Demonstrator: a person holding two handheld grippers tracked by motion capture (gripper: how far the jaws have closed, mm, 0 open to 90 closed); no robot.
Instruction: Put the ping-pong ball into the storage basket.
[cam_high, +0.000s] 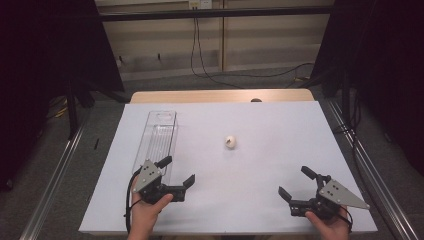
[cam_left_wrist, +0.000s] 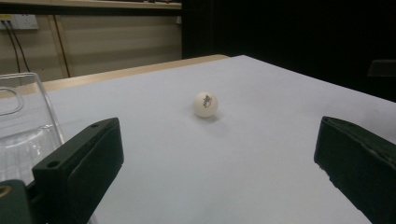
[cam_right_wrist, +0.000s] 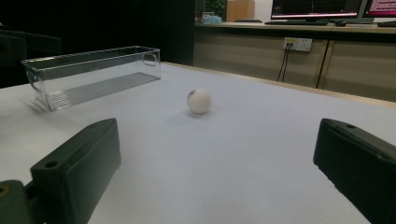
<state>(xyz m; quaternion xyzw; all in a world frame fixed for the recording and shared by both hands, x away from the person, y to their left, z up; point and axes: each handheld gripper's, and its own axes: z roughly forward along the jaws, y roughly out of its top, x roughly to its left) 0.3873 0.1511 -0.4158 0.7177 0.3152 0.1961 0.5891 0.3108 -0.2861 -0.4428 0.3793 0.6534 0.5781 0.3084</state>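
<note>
Left tongs (cam_high: 177, 171) and right tongs (cam_high: 296, 182) apparently gape wide.

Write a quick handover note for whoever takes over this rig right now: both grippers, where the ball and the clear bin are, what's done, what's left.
Left gripper: open, holding nothing, low over the table's near left, beside the near end of the clear bin.
Right gripper: open, holding nothing, near right.
White ball: loose on the white table cover, mid-table, right of the bin, apart from both grippers.
Bin: looks empty, long side running away from the person.
Done: nothing yet.
Left: probably pick up the ball and drop it in the bin.
</note>
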